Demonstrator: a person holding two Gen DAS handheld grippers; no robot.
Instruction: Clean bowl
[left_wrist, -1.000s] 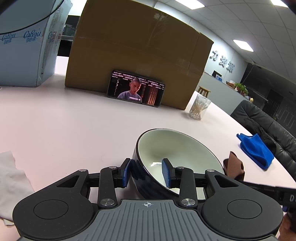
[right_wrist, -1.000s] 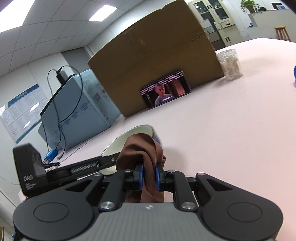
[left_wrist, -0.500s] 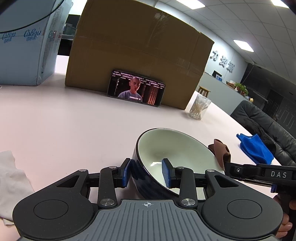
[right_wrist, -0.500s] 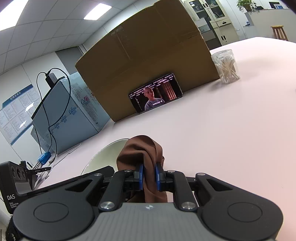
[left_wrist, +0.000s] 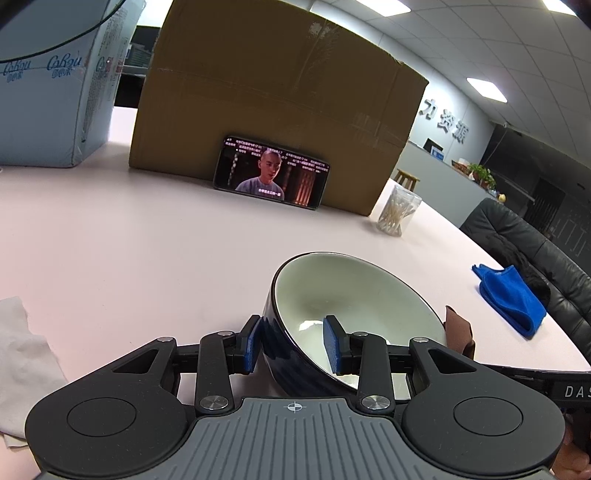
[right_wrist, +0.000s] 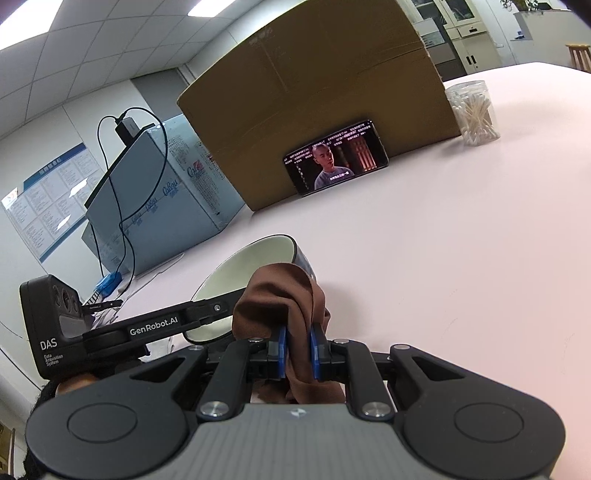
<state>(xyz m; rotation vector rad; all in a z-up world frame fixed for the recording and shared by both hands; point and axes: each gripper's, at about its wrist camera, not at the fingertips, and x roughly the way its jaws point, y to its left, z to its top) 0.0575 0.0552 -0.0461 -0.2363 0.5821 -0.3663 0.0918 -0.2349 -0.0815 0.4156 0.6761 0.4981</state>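
A bowl (left_wrist: 347, 295), dark blue outside and white inside, is tilted on the pink table. My left gripper (left_wrist: 293, 345) is shut on its near rim, one pad outside and one inside. My right gripper (right_wrist: 298, 350) is shut on a brown cloth (right_wrist: 284, 295). The cloth sits at the bowl's right rim in the left wrist view (left_wrist: 458, 328). In the right wrist view the bowl (right_wrist: 255, 258) lies just beyond the cloth, with the left gripper's body across its lower part.
A phone (left_wrist: 271, 173) playing video leans on a large cardboard box (left_wrist: 277, 92). A light blue carton (left_wrist: 48, 85) stands at the left. A cotton swab jar (left_wrist: 397, 216), a blue cloth (left_wrist: 511, 299), a white tissue (left_wrist: 22, 354) and a black chair (left_wrist: 535, 251) are around.
The brown cloth in my right gripper moved toward the bowl's rim, then drew back slightly lower on its right side. The left gripper and bowl stayed still.
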